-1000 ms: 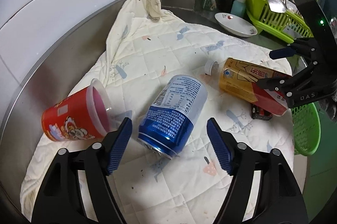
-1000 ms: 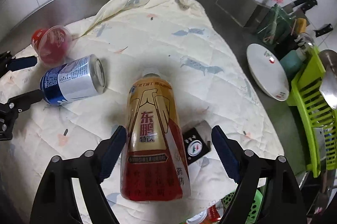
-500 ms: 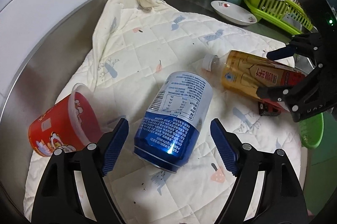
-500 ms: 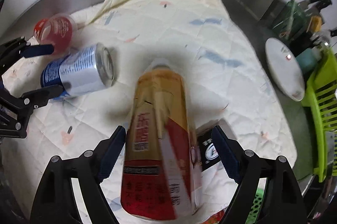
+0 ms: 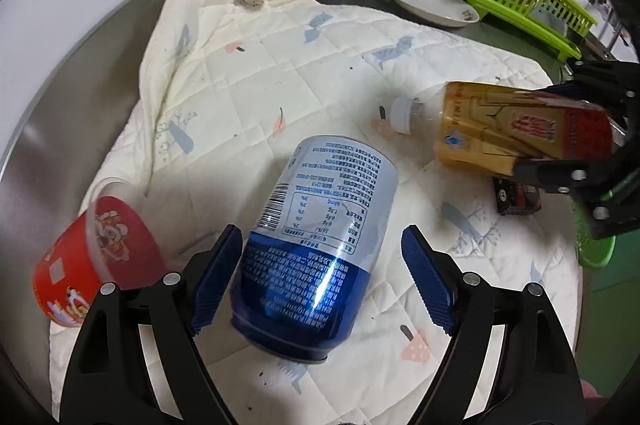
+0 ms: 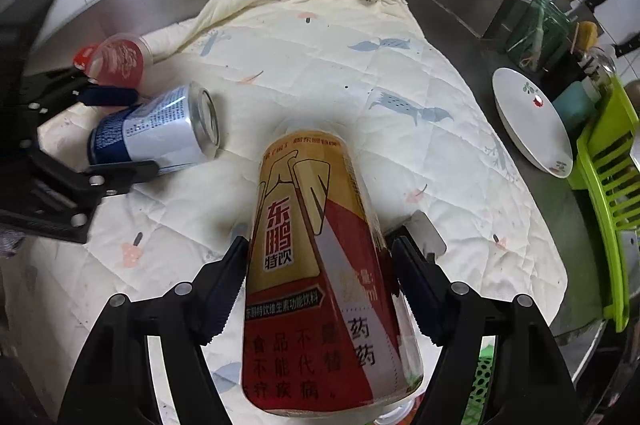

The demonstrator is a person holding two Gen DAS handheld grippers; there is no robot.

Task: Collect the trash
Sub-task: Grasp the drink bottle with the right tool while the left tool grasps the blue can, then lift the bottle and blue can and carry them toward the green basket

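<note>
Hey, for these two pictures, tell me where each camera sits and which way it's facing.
Left wrist: on the left hand-held gripper, angled steeply down at the blue can lying between its open fingers; no hand shows.
Right wrist: on the right hand-held gripper, angled steeply down at the yellow bottle, jaws closing around it; no hand shows.
Shared: both show the can, bottle, red cup, quilted cloth and the other gripper.

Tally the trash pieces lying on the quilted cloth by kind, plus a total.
Cans: 1, blue and white can
Bottles: 1, yellow and red bottle
Cups: 1, red cup
Small boxes: 1, dark box
Total: 4
</note>
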